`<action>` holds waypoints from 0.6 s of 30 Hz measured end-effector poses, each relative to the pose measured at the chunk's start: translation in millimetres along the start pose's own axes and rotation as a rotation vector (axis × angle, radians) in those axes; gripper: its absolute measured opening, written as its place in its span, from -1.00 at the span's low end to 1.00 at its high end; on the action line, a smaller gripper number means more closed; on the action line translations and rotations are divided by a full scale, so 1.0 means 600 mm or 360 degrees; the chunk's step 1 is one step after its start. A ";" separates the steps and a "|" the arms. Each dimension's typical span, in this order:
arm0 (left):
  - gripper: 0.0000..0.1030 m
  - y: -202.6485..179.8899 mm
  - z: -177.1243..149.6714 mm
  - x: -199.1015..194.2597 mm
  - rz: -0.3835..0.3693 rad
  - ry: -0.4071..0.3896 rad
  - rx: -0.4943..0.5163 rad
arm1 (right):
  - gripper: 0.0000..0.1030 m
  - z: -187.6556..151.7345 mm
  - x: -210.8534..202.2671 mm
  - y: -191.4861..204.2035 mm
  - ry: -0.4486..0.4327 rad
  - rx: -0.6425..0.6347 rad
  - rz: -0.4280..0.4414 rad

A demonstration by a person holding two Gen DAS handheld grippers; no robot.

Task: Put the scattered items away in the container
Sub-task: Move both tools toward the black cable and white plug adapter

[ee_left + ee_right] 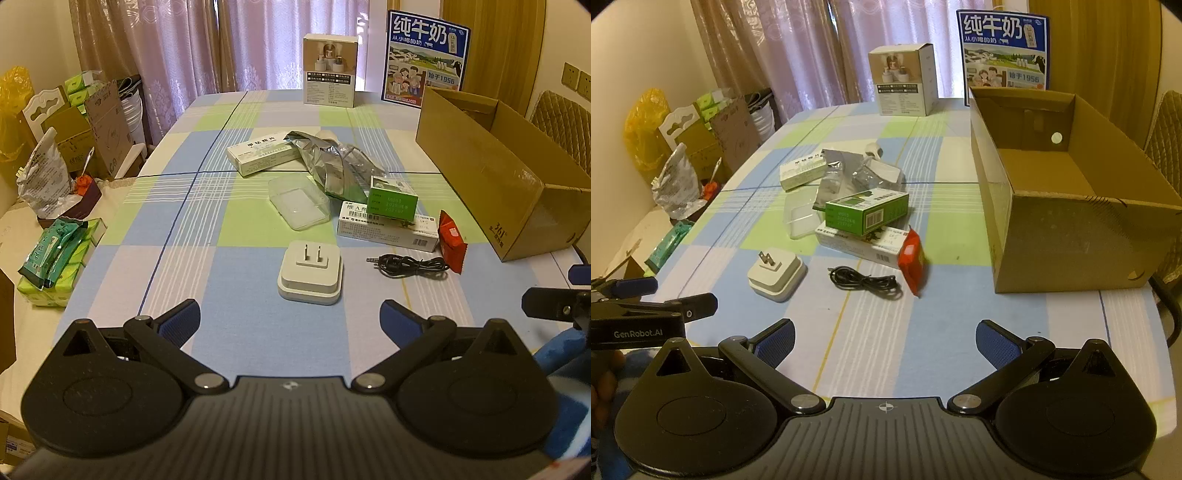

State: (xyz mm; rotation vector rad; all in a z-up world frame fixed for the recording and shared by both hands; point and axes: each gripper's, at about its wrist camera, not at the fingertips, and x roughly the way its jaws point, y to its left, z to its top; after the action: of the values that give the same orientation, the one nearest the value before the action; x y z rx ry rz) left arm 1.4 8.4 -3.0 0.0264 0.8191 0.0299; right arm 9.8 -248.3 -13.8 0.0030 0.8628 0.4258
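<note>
cardboard box (1071, 236), interior bare

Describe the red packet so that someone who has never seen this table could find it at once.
Start at the open cardboard box on the checked tablecloth. Beside its near end lies the red packet, leaning on a white carton, just past the black cable. It is the only red item in the pile.

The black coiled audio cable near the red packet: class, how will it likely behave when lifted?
The thin black coiled cable probably flops and uncoils, since its loops lie loose. It looks light. Its plug end may dangle and snag.
</note>
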 end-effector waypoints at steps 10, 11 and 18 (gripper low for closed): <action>0.98 -0.001 -0.001 -0.001 -0.0004 0.0000 -0.0004 | 0.97 0.001 0.000 0.000 0.0006 -0.0008 0.0006; 0.98 -0.001 -0.002 0.000 -0.0005 0.0000 -0.0005 | 0.97 0.001 0.000 -0.001 0.0006 -0.0007 0.0006; 0.98 0.001 -0.003 0.000 -0.0011 0.0000 -0.0010 | 0.97 0.002 0.001 -0.001 0.0009 -0.0008 0.0010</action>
State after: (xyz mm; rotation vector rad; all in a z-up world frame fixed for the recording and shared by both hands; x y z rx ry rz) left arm 0.0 8.8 -4.4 0.0175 0.8192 0.0258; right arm 10.9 -248.6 -13.5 -0.0001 0.8677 0.4338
